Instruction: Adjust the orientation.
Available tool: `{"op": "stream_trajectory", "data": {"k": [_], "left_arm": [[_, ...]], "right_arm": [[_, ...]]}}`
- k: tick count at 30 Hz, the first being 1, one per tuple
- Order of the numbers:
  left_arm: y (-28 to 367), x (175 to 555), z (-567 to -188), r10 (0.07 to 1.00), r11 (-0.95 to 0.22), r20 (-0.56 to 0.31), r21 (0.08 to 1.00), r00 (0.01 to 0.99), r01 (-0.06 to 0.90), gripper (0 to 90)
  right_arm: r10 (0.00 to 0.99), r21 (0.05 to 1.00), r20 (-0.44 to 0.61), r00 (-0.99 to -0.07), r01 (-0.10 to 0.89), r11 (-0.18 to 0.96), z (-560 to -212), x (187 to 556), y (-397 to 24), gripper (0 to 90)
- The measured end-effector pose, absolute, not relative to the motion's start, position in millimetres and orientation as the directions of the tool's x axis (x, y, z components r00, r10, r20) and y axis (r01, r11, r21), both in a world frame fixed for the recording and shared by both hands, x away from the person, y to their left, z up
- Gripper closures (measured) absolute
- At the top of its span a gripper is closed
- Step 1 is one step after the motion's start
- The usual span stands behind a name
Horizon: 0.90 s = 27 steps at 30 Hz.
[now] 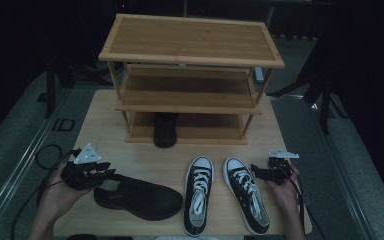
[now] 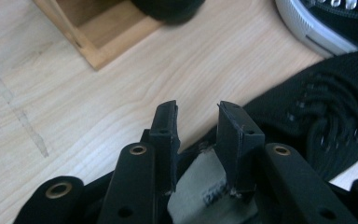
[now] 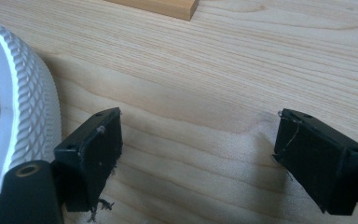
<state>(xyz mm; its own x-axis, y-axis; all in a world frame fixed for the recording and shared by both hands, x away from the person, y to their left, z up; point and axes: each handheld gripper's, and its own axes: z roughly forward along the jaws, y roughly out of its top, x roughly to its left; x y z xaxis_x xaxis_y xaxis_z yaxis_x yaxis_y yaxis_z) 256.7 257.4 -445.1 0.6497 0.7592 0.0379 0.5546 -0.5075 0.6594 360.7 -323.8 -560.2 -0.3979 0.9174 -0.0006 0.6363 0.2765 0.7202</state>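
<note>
left claw over the black shoe's heel

wooden rack (image 1: 190,55) stands at the table's back; the black shoe (image 1: 140,197) lies on its side at front left. left gripper (image 1: 92,172) hangs parted over its heel opening, gripping nothing; right gripper (image 1: 270,172) gapes wide, empty, beside the white-toed sneaker (image 1: 245,192).

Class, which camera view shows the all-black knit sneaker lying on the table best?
The high view: the whole all-black knit sneaker is visible there. The left gripper view gives its laces and collar close up; the right gripper view adds nothing of it.
</note>
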Motion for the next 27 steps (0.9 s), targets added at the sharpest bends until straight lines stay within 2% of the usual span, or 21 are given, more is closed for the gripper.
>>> {"op": "stream_trajectory", "data": {"k": [7,11,16,24,26,27], "left_arm": [[259.3,263.4,-454.9,0.745,-0.546,0.046,0.616,0.666,0.568,63.8],[257.3,266.4,-456.7,0.719,-0.560,0.026,0.615,0.695,0.556,63.4],[248.7,268.3,-456.5,0.686,-0.619,0.052,0.566,0.725,0.545,63.4],[238.7,270.0,-461.0,0.646,-0.687,0.093,0.505,0.758,0.523,68.6],[237.8,271.9,-461.1,0.656,-0.686,0.104,0.497,0.748,0.532,76.3],[236.2,272.4,-462.0,0.656,-0.687,0.109,0.494,0.747,0.532,76.3]], "right_arm": [[0.918,0.720,-0.001,-0.397,0.636,0.276,-560.2,360.7,-323.8,14.9],[0.917,0.721,-0.002,-0.398,0.636,0.277,-560.2,360.8,-323.9,14.9],[0.918,0.721,-0.001,-0.398,0.635,0.276,-560.3,360.8,-323.8,14.9],[0.918,0.721,-0.001,-0.398,0.635,0.276,-560.3,360.8,-323.8,14.9],[0.918,0.721,-0.001,-0.397,0.636,0.276,-560.3,360.8,-323.8,14.9],[0.918,0.721,-0.001,-0.397,0.636,0.276,-560.3,360.8,-323.8,14.9]]}}
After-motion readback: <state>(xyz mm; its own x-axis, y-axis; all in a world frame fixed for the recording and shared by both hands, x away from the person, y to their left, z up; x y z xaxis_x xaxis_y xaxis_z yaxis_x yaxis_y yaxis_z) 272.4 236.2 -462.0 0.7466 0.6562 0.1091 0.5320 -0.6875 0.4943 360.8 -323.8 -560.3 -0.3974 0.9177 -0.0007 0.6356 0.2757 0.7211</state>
